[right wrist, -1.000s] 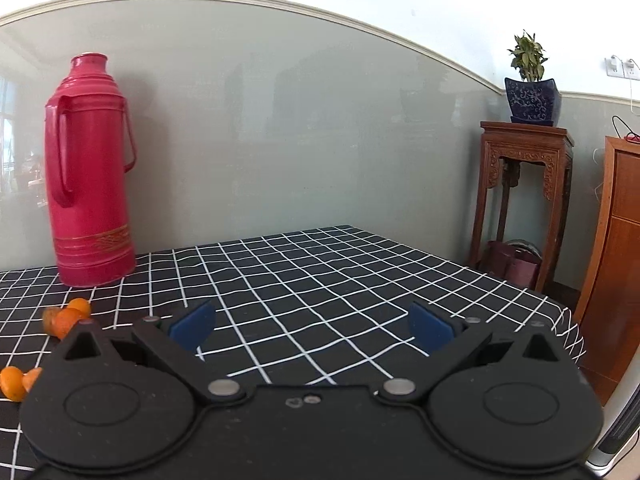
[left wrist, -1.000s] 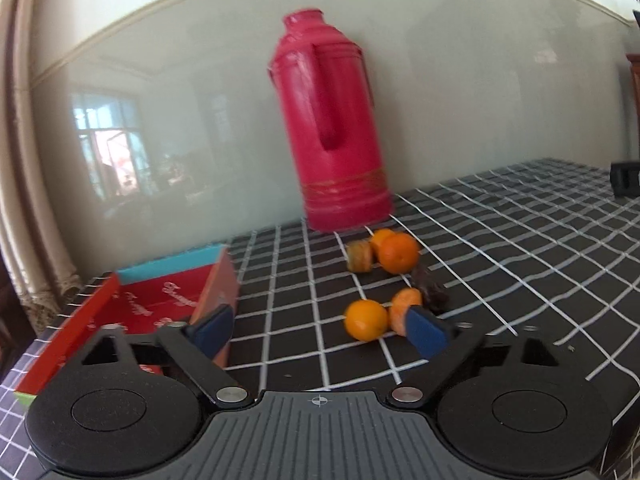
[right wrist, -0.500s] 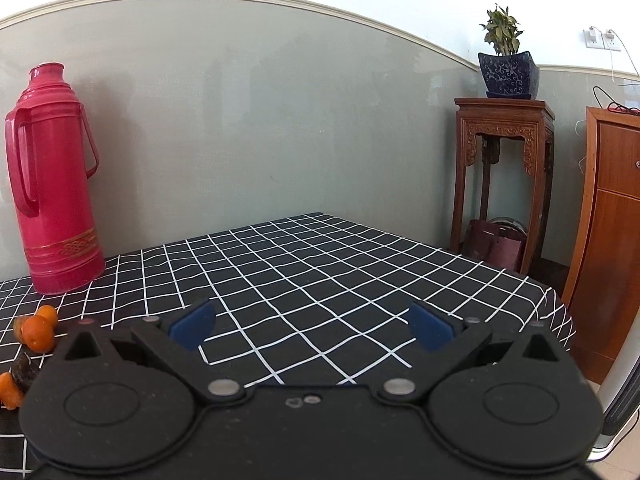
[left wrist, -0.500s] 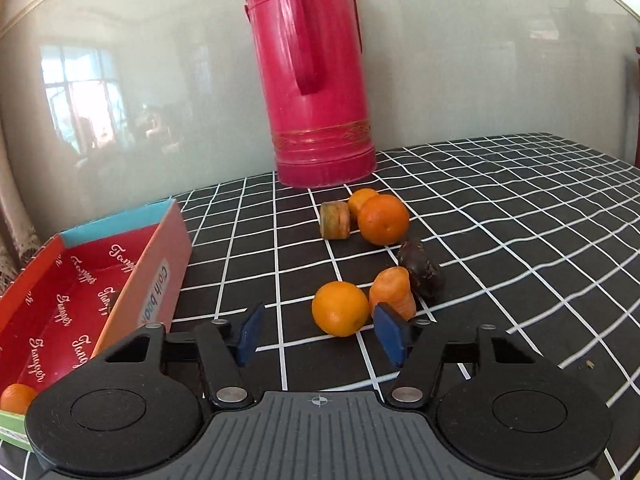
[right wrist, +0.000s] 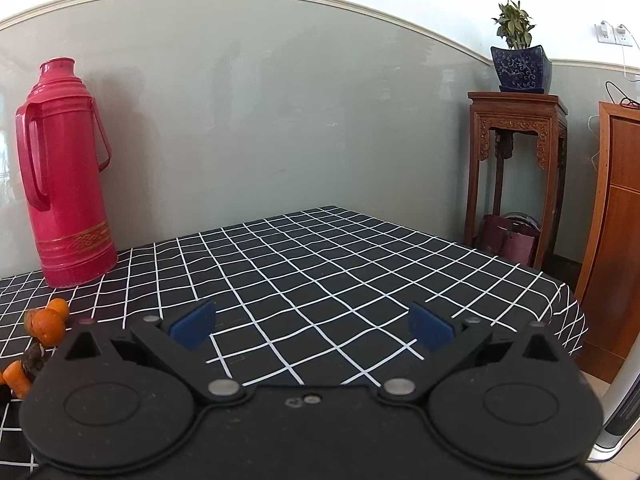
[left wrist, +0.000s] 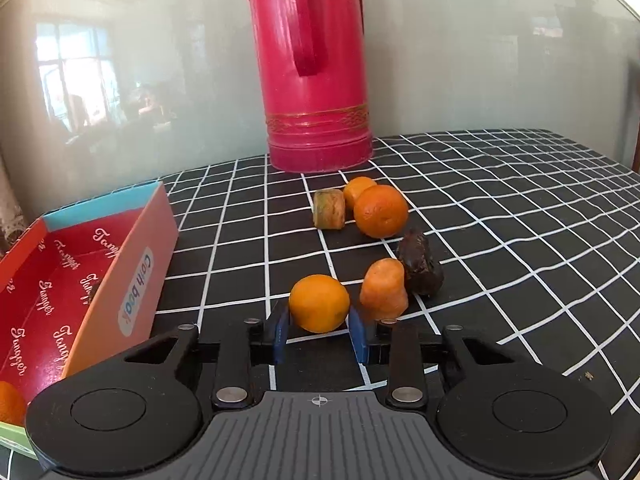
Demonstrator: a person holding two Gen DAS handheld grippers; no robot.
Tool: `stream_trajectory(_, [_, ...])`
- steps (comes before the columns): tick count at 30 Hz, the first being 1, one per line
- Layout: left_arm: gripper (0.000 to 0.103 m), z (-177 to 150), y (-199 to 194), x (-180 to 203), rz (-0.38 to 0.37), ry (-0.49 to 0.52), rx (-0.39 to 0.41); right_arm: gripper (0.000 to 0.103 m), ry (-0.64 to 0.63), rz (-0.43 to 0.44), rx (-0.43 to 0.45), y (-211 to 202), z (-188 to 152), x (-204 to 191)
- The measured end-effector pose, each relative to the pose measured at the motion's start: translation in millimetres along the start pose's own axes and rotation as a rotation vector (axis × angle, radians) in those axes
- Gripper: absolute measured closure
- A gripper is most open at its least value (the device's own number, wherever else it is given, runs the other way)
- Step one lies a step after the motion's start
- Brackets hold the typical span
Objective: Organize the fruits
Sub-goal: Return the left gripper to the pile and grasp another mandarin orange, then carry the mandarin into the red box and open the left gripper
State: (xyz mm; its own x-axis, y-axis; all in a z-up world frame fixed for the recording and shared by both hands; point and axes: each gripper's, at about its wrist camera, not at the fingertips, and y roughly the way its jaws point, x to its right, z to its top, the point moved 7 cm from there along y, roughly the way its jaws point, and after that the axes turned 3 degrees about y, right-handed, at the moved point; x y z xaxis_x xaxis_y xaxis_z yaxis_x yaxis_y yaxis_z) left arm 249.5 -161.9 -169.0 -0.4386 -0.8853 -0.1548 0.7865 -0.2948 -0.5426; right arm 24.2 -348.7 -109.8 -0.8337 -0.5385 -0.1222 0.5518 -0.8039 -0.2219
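In the left wrist view my left gripper (left wrist: 319, 328) has its blue pads closed against the sides of a small orange (left wrist: 319, 303) resting on the checked cloth. Beside it lie an orange carrot-like piece (left wrist: 384, 289), a dark brown piece (left wrist: 421, 267), a larger orange (left wrist: 380, 211), another orange (left wrist: 358, 191) behind it and a greenish chunk (left wrist: 329, 208). A red box (left wrist: 132, 264) stands at the left with one orange (left wrist: 10, 402) inside. My right gripper (right wrist: 311, 325) is open and empty above bare cloth; the fruit pile (right wrist: 46, 326) shows at its far left.
A tall red thermos (left wrist: 314, 64) stands at the wall behind the fruit, also in the right wrist view (right wrist: 66, 184). A wooden stand (right wrist: 518, 168) with a potted plant (right wrist: 520, 60) and a wooden cabinet (right wrist: 616, 240) are beyond the table's right edge.
My left gripper moved forward and down to the nearest orange and its jaws narrowed from wide open until they meet the fruit. The right gripper shifted only slightly and stays open.
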Motion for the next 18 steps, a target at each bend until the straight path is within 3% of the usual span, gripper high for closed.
stream_trajectory(9, [0.07,7.1,-19.9,-2.4,0.069,0.026,0.098,0.006,0.001,0.02,0.005,-2.7,2.6,-2.4])
stream_trajectory(18, [0.07,13.4,-55.8,-48.7,0.254,-0.029,0.209,0.006,-0.017,0.061,-0.002,-7.5,-0.9,-19.2])
